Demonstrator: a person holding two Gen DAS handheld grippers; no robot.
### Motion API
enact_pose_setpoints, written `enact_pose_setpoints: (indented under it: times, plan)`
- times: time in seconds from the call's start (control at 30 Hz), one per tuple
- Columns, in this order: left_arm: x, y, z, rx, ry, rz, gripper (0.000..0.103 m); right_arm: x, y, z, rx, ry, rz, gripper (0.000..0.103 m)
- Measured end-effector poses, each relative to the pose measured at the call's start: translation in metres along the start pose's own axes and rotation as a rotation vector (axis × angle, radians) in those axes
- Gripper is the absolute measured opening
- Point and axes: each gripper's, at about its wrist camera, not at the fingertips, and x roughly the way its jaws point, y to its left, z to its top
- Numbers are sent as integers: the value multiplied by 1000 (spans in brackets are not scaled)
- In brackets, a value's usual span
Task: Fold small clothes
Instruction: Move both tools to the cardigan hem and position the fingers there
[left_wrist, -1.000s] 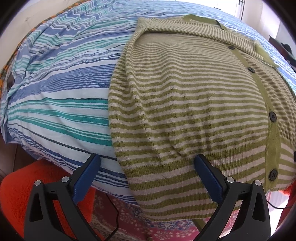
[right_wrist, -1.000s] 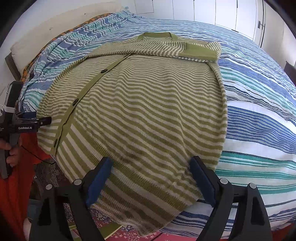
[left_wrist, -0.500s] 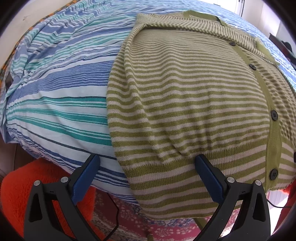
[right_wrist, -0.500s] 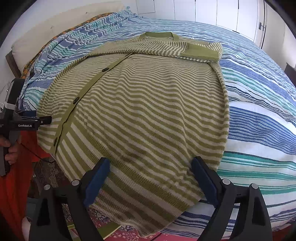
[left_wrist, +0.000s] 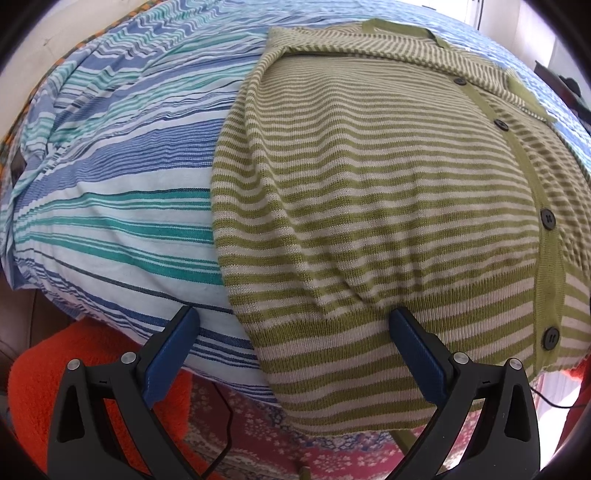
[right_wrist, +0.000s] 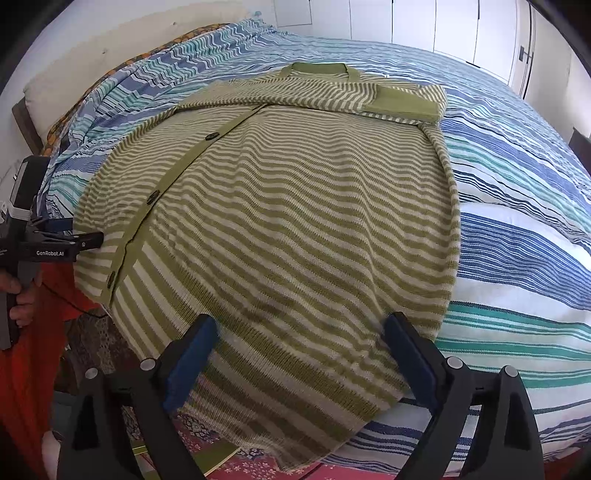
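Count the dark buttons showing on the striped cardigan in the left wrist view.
4, all along the green placket of the cardigan: top button, second, third, and lowest near the hem. Others may be hidden.

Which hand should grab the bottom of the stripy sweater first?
Probably the right. Its open gripper has the cardigan hem filling the gap between both fingers. The left gripper, also open, straddles the cardigan's side edge, with one finger over the bedsheet.
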Motion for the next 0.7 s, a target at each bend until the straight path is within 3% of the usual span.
enact_pose_setpoints:
  times: [0.53, 0.6, 0.63, 0.7]
  plan:
    - [0, 12, -1, -24, 10, -24, 103, 0, 1, -2, -16, 1, -10, 93]
    - [-14, 22, 5, -36, 17, -63, 99, -5, 0, 1, -2, 9, 5, 91]
    - [-26, 34, 6, -72, -14, -101, 99, -13, -5, 5, 24, 9, 20, 86]
    - [-45, 62, 4, -175, -77, -191, 99, -42, -23, 9, 130, -59, 69, 85]
